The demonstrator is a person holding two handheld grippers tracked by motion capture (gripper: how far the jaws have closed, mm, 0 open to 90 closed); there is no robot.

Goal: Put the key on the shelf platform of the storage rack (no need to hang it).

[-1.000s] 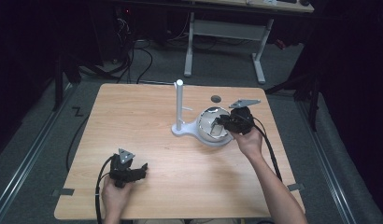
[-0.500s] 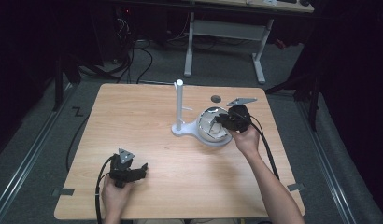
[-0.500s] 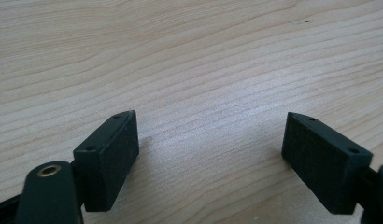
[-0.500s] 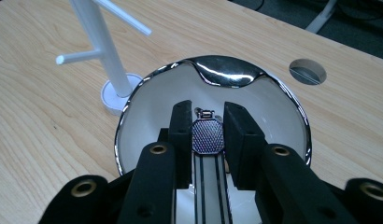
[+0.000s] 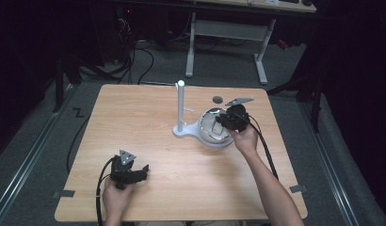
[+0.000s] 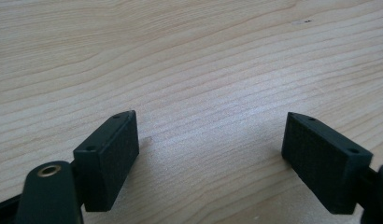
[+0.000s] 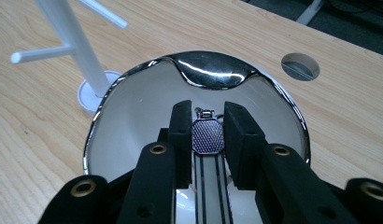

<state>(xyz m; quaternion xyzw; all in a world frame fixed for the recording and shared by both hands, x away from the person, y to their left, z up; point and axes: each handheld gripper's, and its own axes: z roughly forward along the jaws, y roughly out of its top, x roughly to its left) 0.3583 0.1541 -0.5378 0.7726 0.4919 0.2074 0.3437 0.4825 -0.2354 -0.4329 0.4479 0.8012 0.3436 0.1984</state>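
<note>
A white bowl with a chrome rim (image 5: 206, 135) stands right of the table's middle, joined to the base of a white peg stand (image 5: 180, 106). My right gripper (image 5: 224, 120) dips into the bowl from the right. In the right gripper view the bowl's rim (image 7: 105, 107) rings my right gripper (image 7: 208, 116), whose jaws are shut on a small watch with an eight-sided dial (image 7: 208, 137) and a striped strap hanging towards the camera. My left gripper (image 5: 143, 171) rests near the front left of the table; it stands open (image 6: 210, 135) over bare wood, nothing between the pads.
The white stand (image 7: 75, 37) has thin side pegs and rises just left of the bowl. A round cable hole (image 5: 218, 99) is set in the tabletop (image 5: 134, 122) behind the bowl. Desk legs and cables lie on the floor beyond the far edge.
My right gripper has moved a little to the left and down into the bowl. The left gripper has stayed where it was.
</note>
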